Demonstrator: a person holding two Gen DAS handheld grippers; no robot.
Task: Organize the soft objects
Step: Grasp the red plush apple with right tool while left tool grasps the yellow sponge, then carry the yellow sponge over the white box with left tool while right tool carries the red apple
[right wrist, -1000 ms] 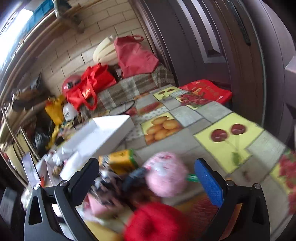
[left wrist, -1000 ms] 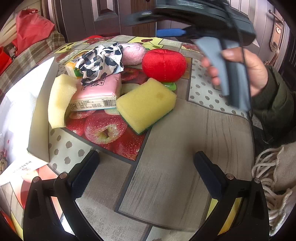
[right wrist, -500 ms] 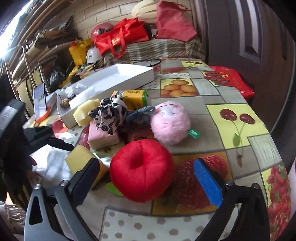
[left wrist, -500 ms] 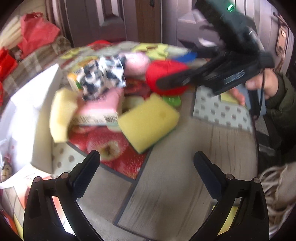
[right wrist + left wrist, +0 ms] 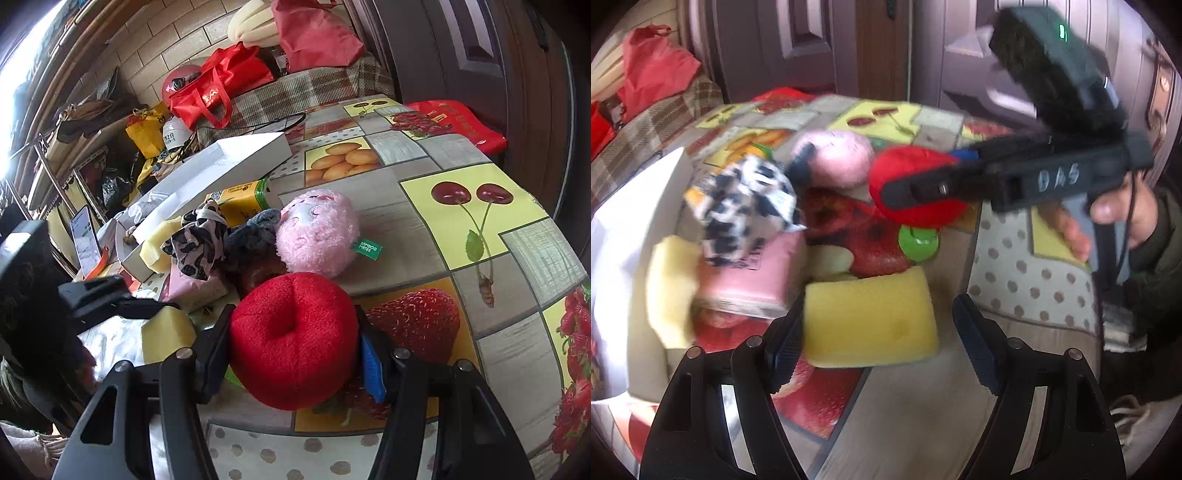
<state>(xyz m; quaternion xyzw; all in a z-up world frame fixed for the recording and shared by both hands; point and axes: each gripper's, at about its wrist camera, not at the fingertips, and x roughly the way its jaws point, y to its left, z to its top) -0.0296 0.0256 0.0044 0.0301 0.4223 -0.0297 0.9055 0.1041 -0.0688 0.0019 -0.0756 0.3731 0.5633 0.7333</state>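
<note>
the right gripper (image 5: 295, 354) has its jaws pressed on both flanks of the red plush apple (image 5: 295, 338), having just been closing onto it; the apple sits on the fruit-print tablecloth (image 5: 417, 221) with a green leaf under it. the left gripper (image 5: 877, 339) has also just been closing, and its jaws stand at a middling width around the yellow sponge (image 5: 871, 321): the left pad touches the sponge's edge, the right pad stands just clear of it.

just beyond the apple in the right wrist view lie a pink plush ball (image 5: 317, 232) with a green tag, a grey-blue scrunchie (image 5: 255, 232) and a spotted cloth (image 5: 199, 243) heaped on a pink tissue pack (image 5: 195, 288). a second, paler sponge (image 5: 159, 243) leans by the white box (image 5: 221, 173), and a yellow tissue pack (image 5: 240, 201) lies behind the heap. so: two sponges, two tissue packs, two plush toys.

the left wrist view alone shows the person's hand (image 5: 1108, 218) on the right gripper's handle, and a dark sleeve; that gripper crosses in front of the apple there. the right wrist view alone shows the far clutter: red bags (image 5: 221, 85), shelving and a brick wall.
</note>
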